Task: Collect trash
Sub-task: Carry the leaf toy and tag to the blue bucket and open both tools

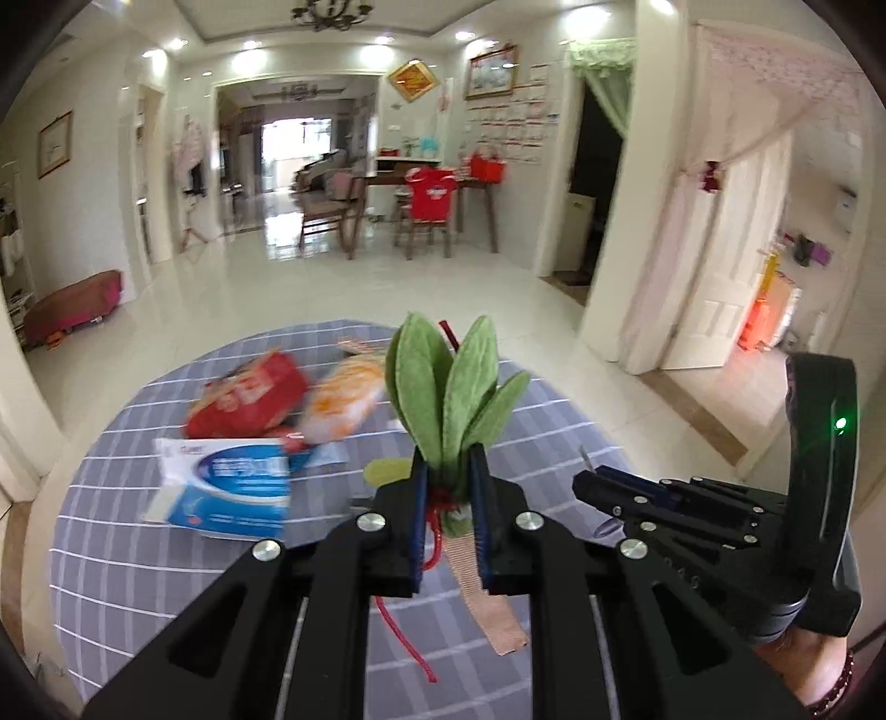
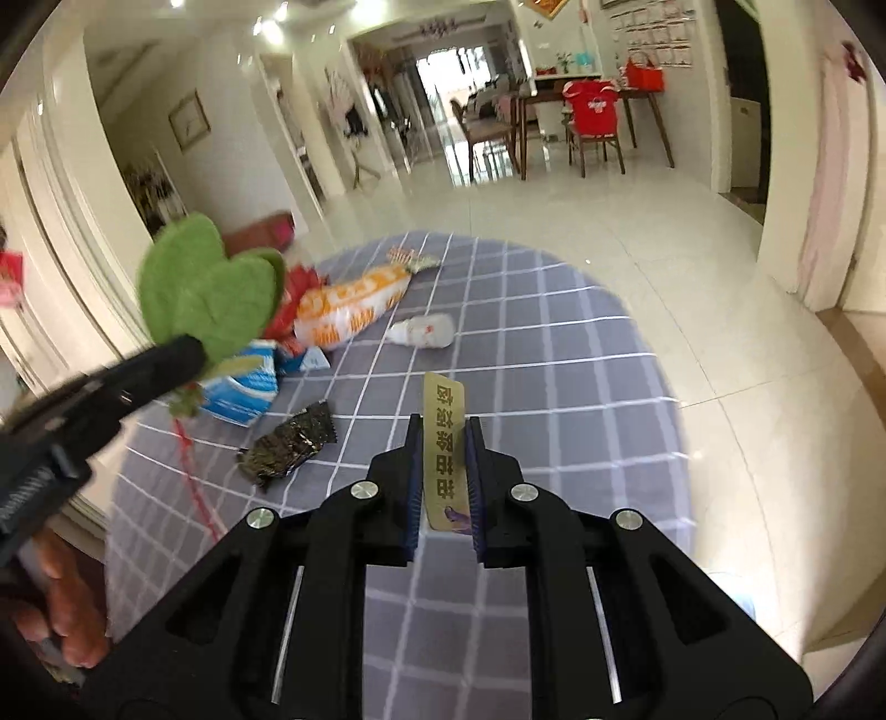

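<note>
Overhead, left gripper (image 1: 449, 471) clamping felt leaves (image 1: 449, 399), right gripper (image 2: 443, 443) pinching gold card (image 2: 443, 443), Chinese lettering unreadable.

Dining corner behind the table

A wooden table (image 1: 387, 180) with chairs (image 1: 326, 213) stood far off; a chandelier (image 1: 329, 12) hung overhead, a framed picture (image 1: 54, 144) left.

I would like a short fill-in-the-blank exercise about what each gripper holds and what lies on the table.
The left gripper is shut on a felt ornament with ____ leaves.
The right gripper is shut on a ____ card.
The small white bottle on the checked tablecloth is ____ on its side.

Missing words: green; gold; lying
</note>
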